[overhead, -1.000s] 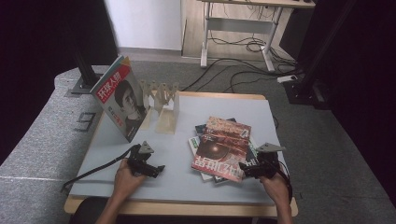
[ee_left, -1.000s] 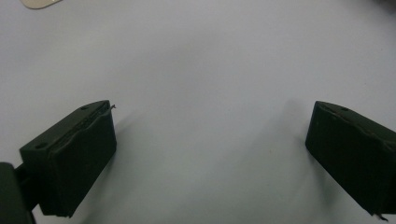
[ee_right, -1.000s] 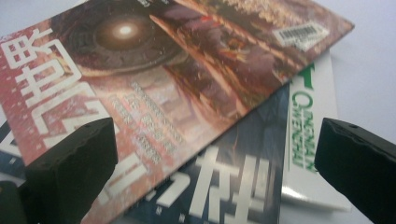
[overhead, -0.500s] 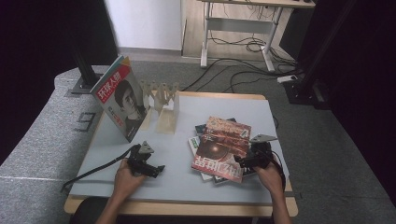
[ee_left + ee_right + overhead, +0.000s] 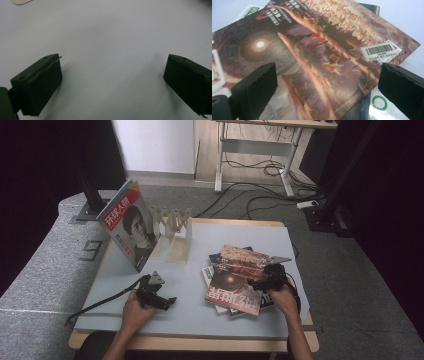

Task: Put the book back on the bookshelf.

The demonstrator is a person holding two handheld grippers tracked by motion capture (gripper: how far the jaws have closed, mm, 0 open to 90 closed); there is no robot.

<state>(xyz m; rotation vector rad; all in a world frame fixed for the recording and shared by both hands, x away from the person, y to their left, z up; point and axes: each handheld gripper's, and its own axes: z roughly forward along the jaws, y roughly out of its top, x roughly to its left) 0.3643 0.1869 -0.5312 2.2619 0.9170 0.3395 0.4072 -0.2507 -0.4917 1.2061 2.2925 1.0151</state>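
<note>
Lying on the right half of the table (image 5: pixel 200 315), on top of a small pile (image 5: pixel 216 262): a reddish magazine (image 5: pixel 236 279), its cover facing up, title toward the near edge, a barcode sticker (image 5: pixel 382 51) close to one corner. Peeking out from under it, a white cover with green print (image 5: pixel 379 106) and a dark one.

Hovering at the magazine's right edge: right gripper (image 5: pixel 256 284), released, jaws standing wide apart, one over the cover, the other just past the edge near the sticker. Not touching the cover, as far as the right gripper view is showing. Gripping the tool from the near side, the right hand (image 5: pixel 283 300), forearm coming up from the near edge.

Resting low on the bare table at near left, well apart from the pile: left gripper (image 5: pixel 167 301), also released, jaws spread with nothing between them but grey table top. Wrapping around it, the left hand (image 5: pixel 136 307), cable (image 5: pixel 97 302) trailing off toward the left edge.

Standing at far left: another magazine (image 5: pixel 129 230) with a portrait cover, leaning upright, just beside a wooden rack (image 5: pixel 172 225) with slats.
</note>
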